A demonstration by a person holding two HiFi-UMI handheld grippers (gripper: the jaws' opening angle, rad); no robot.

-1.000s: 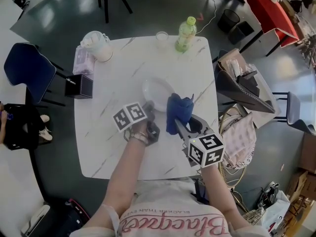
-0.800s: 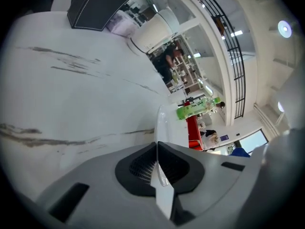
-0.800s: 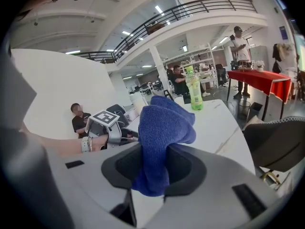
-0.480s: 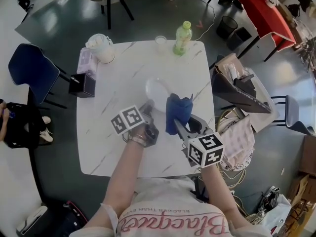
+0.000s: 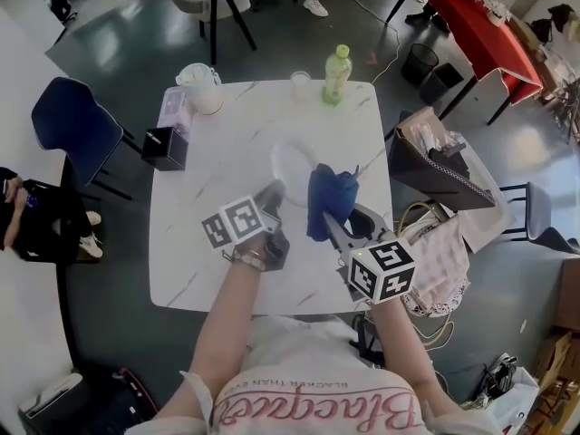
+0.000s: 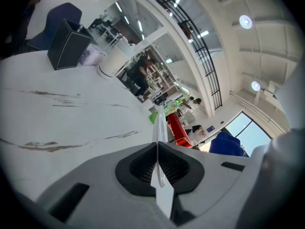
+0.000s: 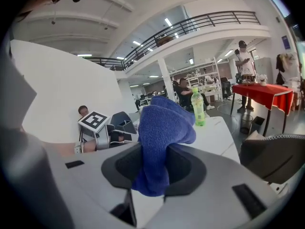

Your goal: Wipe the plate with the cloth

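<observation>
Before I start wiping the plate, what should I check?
1. The left gripper clamps the plate by its rim: ok.
2. The right gripper clamps the cloth: ok.
3. A bunch of cloth stands free beyond the jaws for wiping: ok.
4. Cloth touching the plate: cannot tell; they overlap in the head view.
5. The bottle and cup stand away from the plate, at the far edge of the table: ok.

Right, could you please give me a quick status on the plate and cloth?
Left gripper shut on plate rim. Right gripper shut on blue cloth, beside the plate. Green bottle and cup far behind, not in the way.
</observation>
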